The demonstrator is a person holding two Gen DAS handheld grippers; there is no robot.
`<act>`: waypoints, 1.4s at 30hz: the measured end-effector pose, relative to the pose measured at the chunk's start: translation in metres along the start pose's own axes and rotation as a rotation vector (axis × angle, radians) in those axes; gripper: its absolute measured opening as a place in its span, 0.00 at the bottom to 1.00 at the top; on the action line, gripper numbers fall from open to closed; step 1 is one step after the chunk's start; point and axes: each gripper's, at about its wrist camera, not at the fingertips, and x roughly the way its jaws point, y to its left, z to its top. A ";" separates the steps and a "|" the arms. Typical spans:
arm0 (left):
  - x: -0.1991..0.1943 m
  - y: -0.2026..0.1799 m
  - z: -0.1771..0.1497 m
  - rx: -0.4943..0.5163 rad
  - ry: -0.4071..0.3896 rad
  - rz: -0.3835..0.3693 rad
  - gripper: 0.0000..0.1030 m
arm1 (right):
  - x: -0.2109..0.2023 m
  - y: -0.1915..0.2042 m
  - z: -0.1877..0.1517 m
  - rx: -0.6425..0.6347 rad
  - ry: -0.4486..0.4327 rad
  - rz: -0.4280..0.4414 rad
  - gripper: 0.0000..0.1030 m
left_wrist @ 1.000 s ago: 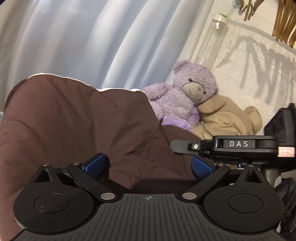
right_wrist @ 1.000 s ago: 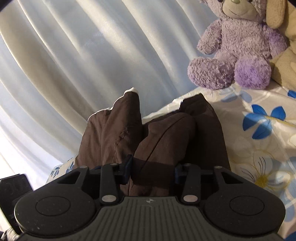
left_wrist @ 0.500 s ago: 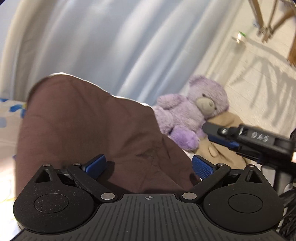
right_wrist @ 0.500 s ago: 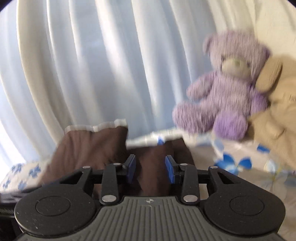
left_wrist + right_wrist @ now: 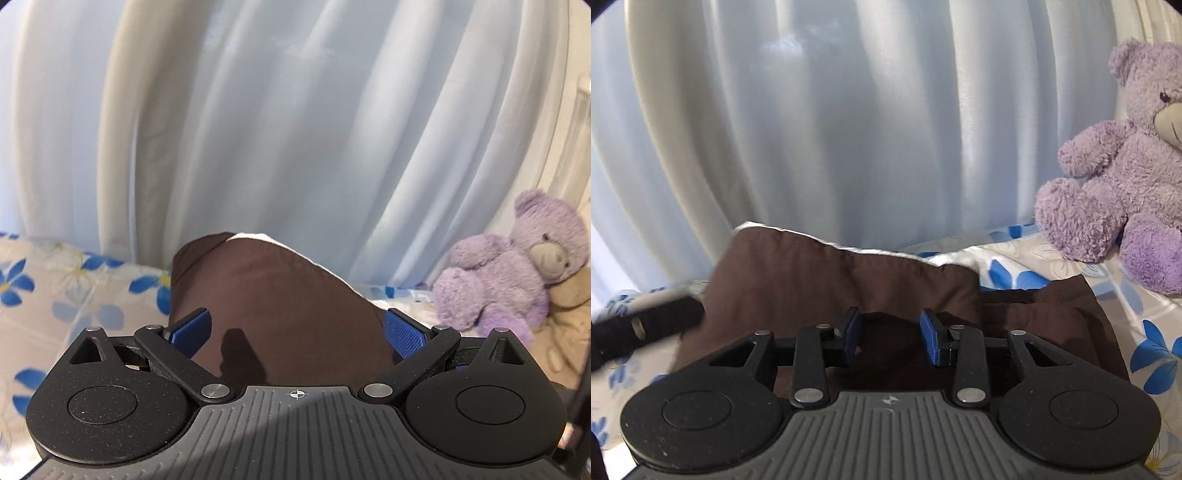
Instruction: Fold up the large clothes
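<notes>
A dark brown garment [image 5: 277,295] with a white inner edge lies folded on the flowered bedsheet [image 5: 74,295]. My left gripper [image 5: 295,325] hovers over it, its blue pads far apart and touching no cloth. In the right wrist view the garment [image 5: 831,277] shows a folded upper layer, with a lower layer sticking out to the right. My right gripper [image 5: 891,325] hangs just above that fold with a clear gap between its pads and nothing pinched. The left gripper's finger [image 5: 639,328] appears blurred at the left edge.
A purple teddy bear [image 5: 1126,177] sits on the bed to the right, leaning on a beige plush toy [image 5: 569,295]. Pale curtains [image 5: 295,129] hang right behind the bed. The flowered bedsheet [image 5: 1015,266] shows bare on both sides of the garment.
The right gripper has let go of the bunched brown cloth, and its pads stand wider. Both grippers pulled back and swung left; the garment now lies lower and flatter.
</notes>
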 end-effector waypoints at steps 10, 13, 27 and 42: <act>0.064 0.008 -0.029 -0.034 0.155 0.009 1.00 | 0.019 -0.068 -0.036 0.156 -0.091 -0.024 0.44; 0.066 0.003 -0.038 0.007 0.132 0.048 1.00 | 0.019 -0.066 -0.036 0.156 -0.086 -0.029 0.44; 0.067 -0.004 -0.039 0.033 0.116 0.072 1.00 | -0.053 -0.018 -0.069 0.053 -0.183 -0.032 0.45; -0.028 0.071 -0.041 -0.061 0.137 -0.181 1.00 | -0.105 -0.062 -0.069 0.051 -0.165 0.041 0.71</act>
